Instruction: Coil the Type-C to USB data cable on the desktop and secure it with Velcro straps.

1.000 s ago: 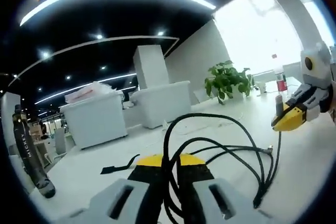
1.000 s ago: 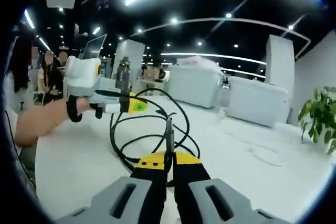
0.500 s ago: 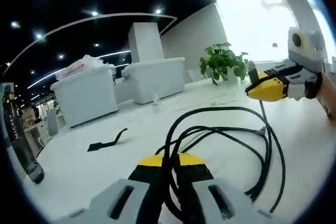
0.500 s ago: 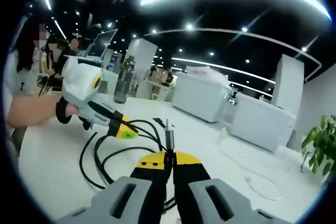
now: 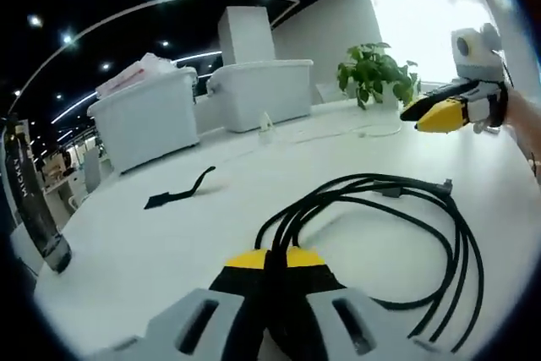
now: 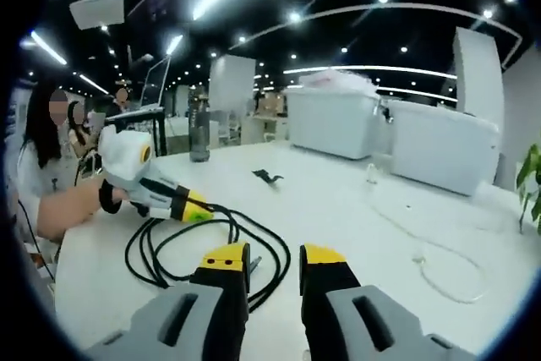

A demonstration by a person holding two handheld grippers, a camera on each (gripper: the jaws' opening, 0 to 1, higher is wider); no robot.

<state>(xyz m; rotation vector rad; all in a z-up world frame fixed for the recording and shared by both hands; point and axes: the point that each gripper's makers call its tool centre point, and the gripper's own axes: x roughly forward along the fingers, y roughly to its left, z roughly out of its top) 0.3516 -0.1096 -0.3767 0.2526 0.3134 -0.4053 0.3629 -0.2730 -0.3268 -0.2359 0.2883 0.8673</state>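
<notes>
left tool (image 5: 272, 261) gripping coiled cable (image 5: 397, 209), right tool (image 6: 275, 259) open

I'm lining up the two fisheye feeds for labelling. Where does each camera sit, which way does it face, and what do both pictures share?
Left gripper view: rides the left gripper, shut on the black cable; faces across the white desk toward storage bins and a plant; right gripper and a hand enter from the right.
Right gripper view: rides the right gripper, jaws open; faces the left gripper and forearm.
Shared: cable, desk, Velcro strap.
</notes>
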